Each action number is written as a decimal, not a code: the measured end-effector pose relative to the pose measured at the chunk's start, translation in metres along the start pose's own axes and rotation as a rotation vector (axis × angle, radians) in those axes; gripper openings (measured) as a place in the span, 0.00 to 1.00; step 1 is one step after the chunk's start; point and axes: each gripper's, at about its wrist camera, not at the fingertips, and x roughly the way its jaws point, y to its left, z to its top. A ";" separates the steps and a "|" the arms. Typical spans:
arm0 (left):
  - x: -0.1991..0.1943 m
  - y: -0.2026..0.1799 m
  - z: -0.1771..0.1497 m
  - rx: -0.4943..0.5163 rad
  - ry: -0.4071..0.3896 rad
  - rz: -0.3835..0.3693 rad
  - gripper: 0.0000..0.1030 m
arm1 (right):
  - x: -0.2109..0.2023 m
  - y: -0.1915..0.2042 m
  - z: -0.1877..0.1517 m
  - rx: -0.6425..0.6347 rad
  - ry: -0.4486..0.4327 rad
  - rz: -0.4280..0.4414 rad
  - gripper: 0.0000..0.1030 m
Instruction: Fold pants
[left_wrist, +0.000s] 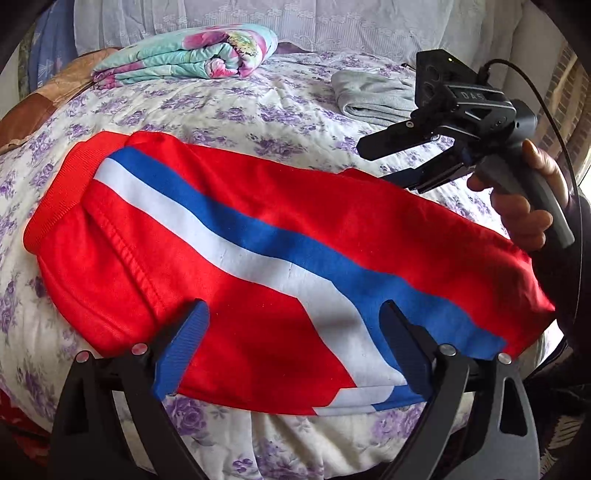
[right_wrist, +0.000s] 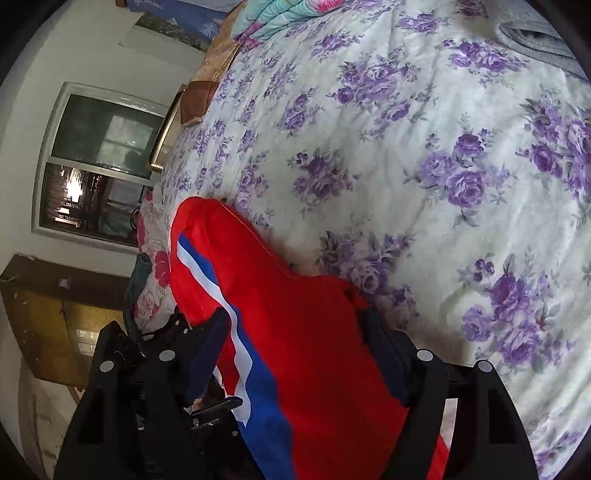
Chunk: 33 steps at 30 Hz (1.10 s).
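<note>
The pants (left_wrist: 258, 236) lie folded lengthwise across the near part of the bed (left_wrist: 258, 107), red with a blue and white stripe. They look like soft, light knit that will sag and crease, so I judge the ribbed cuff at the left or the edge at the right the best hold. The left tool (left_wrist: 291, 347) points down over the near edge, jaws spread, pinching nothing. The right tool (left_wrist: 391, 162), in a hand (left_wrist: 524, 199), hovers at the far right edge, jaws spread and empty.
</note>
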 end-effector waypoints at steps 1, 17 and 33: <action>0.000 0.000 0.000 0.003 -0.002 -0.003 0.90 | 0.000 0.001 0.001 -0.006 0.012 0.007 0.73; 0.001 0.002 -0.005 0.000 -0.014 -0.019 0.94 | 0.027 -0.022 0.005 0.067 -0.052 0.114 0.09; -0.005 -0.001 -0.004 0.012 -0.016 0.002 0.94 | -0.101 0.020 -0.035 -0.022 -0.346 -0.017 0.56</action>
